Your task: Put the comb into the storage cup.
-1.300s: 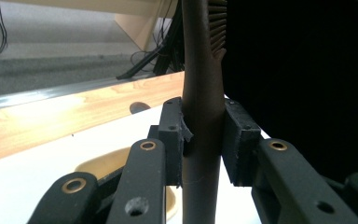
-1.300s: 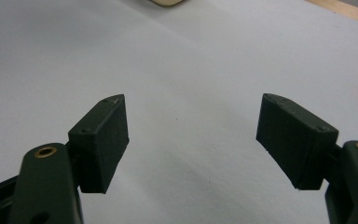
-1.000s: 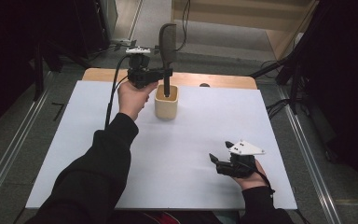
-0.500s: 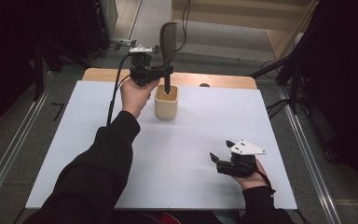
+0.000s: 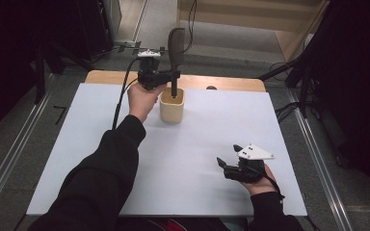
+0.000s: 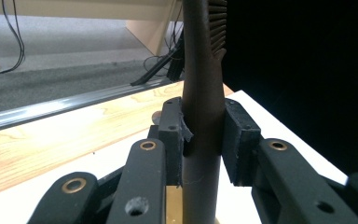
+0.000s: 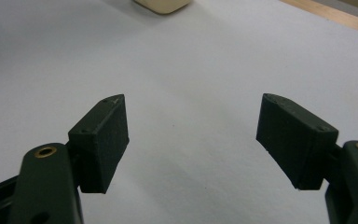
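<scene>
Overhead, a white matte sheet covered most of a light wood-grain table, w/ grey carpeted floor around it. A person in dark sleeves worked from the near edge, one gripper per hand.

Far centre of the sheet stood a small cream cup, squarish w/ rounded corners, smooth, prob. plastic or ceramic. Above it the left gripper held a dark hairbrush upright, handle end pointing down into the cup's mouth, bristle head on top. In the left gripper view both black pads were clamped tight on the brush's round, smooth brown handle, stiff bristles showing along the upper right; a strip of the cup's rim sat just below.

The right gripper rested on the sheet near the front right, well apart from the cup, grey three-cornered plate on top. In the right gripper view its blocky, ridged black pads stood wide apart w/ nothing between them.

Step in hand, as I judged it: standing the brush in the cup, approx. at the insertion point. Next move called for lowering straight down until the handle bottomed out, then releasing w/o tipping the light cup.
</scene>
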A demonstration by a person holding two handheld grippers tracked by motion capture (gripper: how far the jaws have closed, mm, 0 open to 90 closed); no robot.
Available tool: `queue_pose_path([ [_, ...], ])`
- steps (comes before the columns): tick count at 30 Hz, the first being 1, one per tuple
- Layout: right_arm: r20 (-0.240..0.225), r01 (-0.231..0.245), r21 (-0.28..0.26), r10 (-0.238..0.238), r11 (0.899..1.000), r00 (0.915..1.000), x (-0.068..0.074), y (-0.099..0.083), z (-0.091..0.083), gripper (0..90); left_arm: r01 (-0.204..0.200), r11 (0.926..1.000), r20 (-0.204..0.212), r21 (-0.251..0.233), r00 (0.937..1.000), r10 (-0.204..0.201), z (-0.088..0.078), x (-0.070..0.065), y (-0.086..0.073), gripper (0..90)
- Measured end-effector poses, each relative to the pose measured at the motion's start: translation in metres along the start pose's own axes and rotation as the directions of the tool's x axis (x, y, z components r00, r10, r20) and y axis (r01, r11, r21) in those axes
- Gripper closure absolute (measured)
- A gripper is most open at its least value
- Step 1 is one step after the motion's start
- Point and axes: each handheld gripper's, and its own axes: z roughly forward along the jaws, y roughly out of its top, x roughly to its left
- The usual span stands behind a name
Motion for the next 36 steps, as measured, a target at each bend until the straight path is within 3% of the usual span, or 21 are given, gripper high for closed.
queue_pose_path([
  [8, 0.001, 0.004, -0.005, -0.004, 1.0, 1.0, 0.0, 0.0, 0.0, 23.3, -0.012, 0.9999, -0.003, 0.003, 0.9999, 0.012, 0.002, 0.0, -0.004, 72.5],
  [36, 0.004, 0.005, 0.002, -0.005, 1.0, 1.0, 0.0, 0.001, 0.001, 23.3, 0.002, 0.9993, -0.002, 0.038, 1.0, -0.002, 0.012, 0.005, -0.028, 72.3],
])
